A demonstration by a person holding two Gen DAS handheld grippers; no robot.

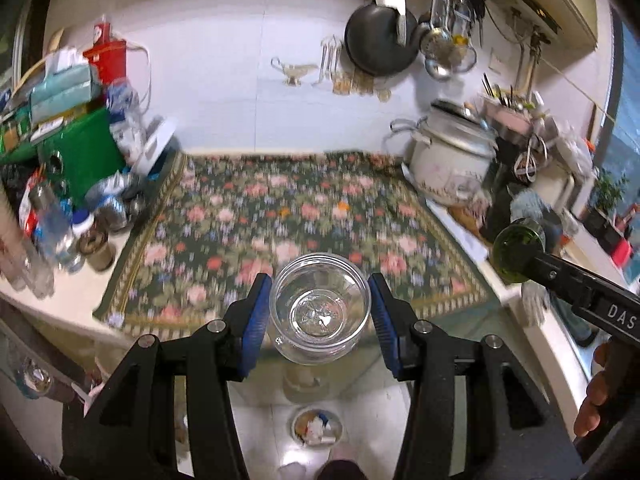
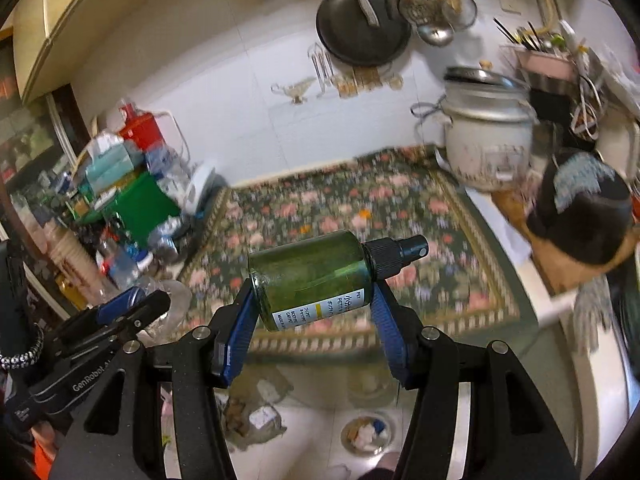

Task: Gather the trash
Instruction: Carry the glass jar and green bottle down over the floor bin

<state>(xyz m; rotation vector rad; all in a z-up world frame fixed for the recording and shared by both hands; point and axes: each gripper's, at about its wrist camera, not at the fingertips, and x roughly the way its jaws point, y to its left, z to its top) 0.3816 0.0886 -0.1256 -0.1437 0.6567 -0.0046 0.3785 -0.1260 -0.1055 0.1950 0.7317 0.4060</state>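
Note:
My left gripper [image 1: 319,312] is shut on a clear plastic cup [image 1: 319,307], its blue pads [image 1: 256,312] pressing both sides, mouth facing the camera. My right gripper [image 2: 316,300] is shut on a green spray bottle [image 2: 316,276] with a black nozzle, lying sideways between the blue pads [image 2: 386,320]. In the left wrist view the same bottle [image 1: 518,248] shows end-on at the right, held by the other gripper. Both are carried above a floral cloth [image 1: 288,216] on a glass table. Far below on the floor sits a round bin [image 1: 317,426] with scraps in it, also the bin [image 2: 368,434] in the right wrist view.
A white rice cooker [image 1: 450,160] stands at the cloth's right rear. Boxes, bottles and a green case [image 1: 86,152] crowd the left side. A black pan [image 1: 380,38] and utensils hang on the wall. A dark pot [image 2: 584,212] sits on a board at the right.

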